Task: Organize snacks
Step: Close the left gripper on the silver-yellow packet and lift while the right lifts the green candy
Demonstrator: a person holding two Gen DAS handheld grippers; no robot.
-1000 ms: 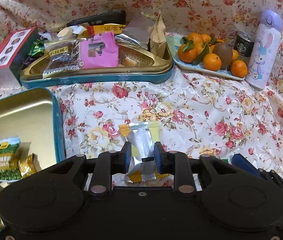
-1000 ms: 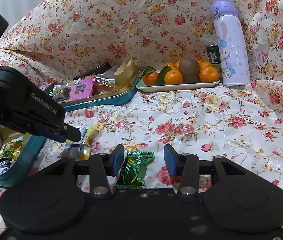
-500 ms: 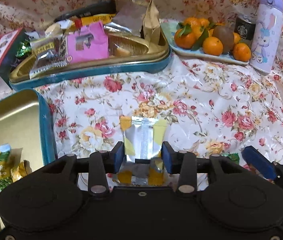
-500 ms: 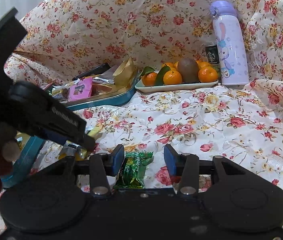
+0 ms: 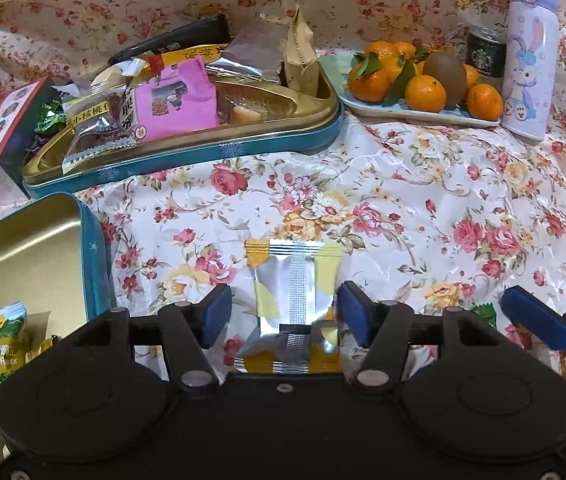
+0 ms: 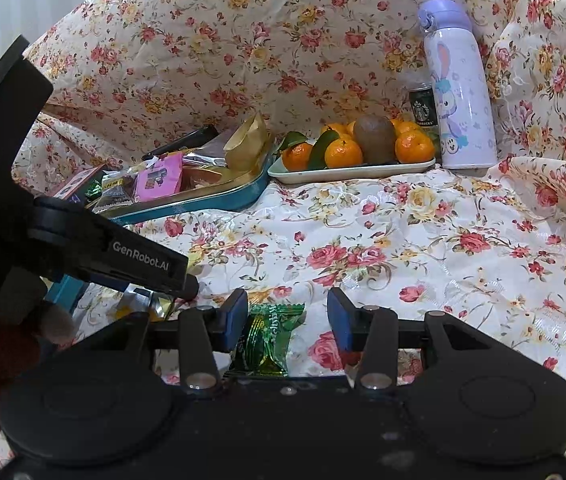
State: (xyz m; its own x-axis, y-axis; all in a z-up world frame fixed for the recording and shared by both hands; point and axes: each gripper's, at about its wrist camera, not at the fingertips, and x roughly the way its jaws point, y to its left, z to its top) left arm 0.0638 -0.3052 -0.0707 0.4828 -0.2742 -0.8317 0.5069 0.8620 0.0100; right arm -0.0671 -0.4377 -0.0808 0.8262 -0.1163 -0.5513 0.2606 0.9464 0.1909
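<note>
My left gripper (image 5: 281,314) stands wide open over the silver-and-yellow snack packet (image 5: 293,292), holding nothing: the packet lies flat on the flowered cloth between the two blue pads, clear of both. Its long axis runs straight ahead along my fingers, so closing would press across its narrow width. My right gripper (image 6: 287,318) is just as open and empty, with the green candy (image 6: 269,338) lying between its pads, nearer the left one and possibly touching it, though the angle is poor. Each snack is nearest the hand already over it. To my left sits the open gold-lined tin (image 5: 43,240) with a few packets in its near corner, close beside the silver packet. Farther ahead is the fuller tin of snacks (image 5: 187,160), then the plate of oranges (image 5: 415,110) and the bottle (image 5: 529,56).
</note>
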